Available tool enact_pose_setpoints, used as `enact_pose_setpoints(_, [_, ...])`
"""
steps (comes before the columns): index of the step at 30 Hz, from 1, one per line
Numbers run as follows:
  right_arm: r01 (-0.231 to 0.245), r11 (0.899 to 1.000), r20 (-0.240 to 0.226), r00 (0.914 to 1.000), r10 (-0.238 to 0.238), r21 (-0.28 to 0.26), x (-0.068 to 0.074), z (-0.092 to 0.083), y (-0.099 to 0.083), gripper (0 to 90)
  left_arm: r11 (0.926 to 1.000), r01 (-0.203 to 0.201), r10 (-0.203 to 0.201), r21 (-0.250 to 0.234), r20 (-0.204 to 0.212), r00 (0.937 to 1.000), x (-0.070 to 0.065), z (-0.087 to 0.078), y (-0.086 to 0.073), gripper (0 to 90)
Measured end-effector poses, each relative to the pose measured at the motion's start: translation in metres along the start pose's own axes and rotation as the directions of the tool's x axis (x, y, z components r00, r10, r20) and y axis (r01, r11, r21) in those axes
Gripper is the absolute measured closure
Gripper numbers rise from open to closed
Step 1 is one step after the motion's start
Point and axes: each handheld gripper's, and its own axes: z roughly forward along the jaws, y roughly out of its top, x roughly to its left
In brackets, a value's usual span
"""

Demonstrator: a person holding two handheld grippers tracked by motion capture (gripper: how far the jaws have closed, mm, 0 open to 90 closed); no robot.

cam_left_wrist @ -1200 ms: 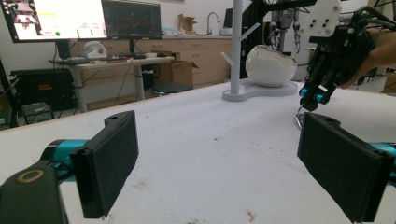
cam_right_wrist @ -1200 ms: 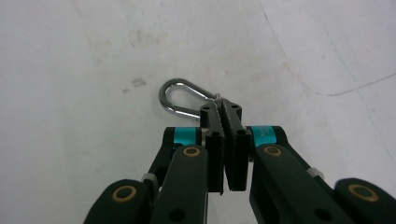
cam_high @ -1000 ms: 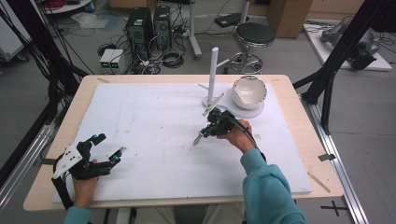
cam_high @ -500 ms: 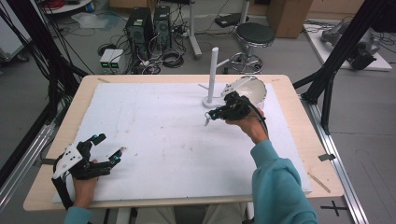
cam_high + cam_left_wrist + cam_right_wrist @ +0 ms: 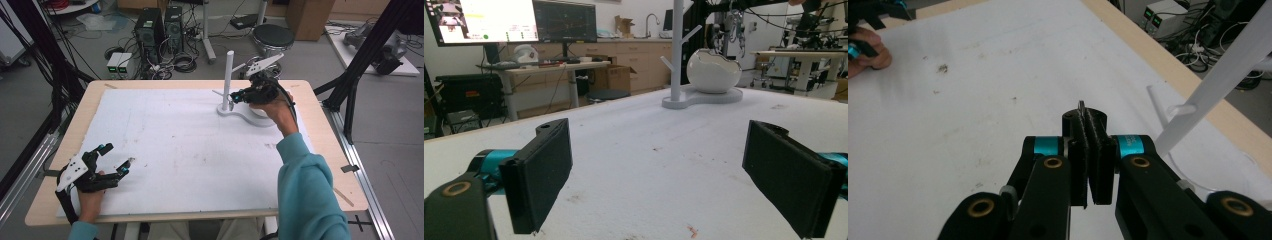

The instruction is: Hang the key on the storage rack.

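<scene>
Jaws of right gripper (image 5: 1088, 131) pinched a thin metal sliver, possibly a ring, beside stand (image 5: 228, 80); left gripper (image 5: 111, 159) rested wide, empty.

High view overhead; gripper views low, sharing stand (image 5: 228, 80).

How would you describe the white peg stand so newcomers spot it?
On the white mat covering the table, look to the far right corner. A white stand rises beside a rounded white bowl; it alone is a tall thin pole with side pegs.
</scene>
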Motion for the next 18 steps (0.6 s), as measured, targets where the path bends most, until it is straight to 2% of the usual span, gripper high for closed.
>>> enact_pose_setpoints(1, [0.012,1.0,0.01,0.9999,-0.012,0.0,-0.005,-0.001,0.006,88.9,1.0,0.001,-0.001,0.0,0.001,1.0,0.0,0.0,0.0,12.9])
enact_pose_setpoints(5, [0.0,1.0,0.005,1.0,0.0,0.014,-0.011,-0.001,0.013,88.9,1.0,-0.004,0.004,0.002,0.002,1.0,0.0,0.0,0.0,12.9])
enact_pose_setpoints(8, [0.01,0.999,0.009,0.9999,-0.011,0.048,-0.014,0.003,0.02,88.9,1.0,-0.003,0.003,0.002,0.001,1.0,0.0,0.0,0.0,12.9])
enact_pose_setpoints(14, [0.006,0.998,0.019,0.9998,-0.008,0.068,-0.019,0.01,0.022,88.9,1.0,-0.003,0.003,0.0,0.002,1.0,0.0,0.0,0.0,12.9])
enact_pose_setpoints(18, [0.005,0.996,0.042,0.9991,-0.009,0.087,-0.021,0.016,0.022,88.9,1.0,-0.003,0.003,0.002,0.002,1.0,0.0,0.0,0.0,12.9])
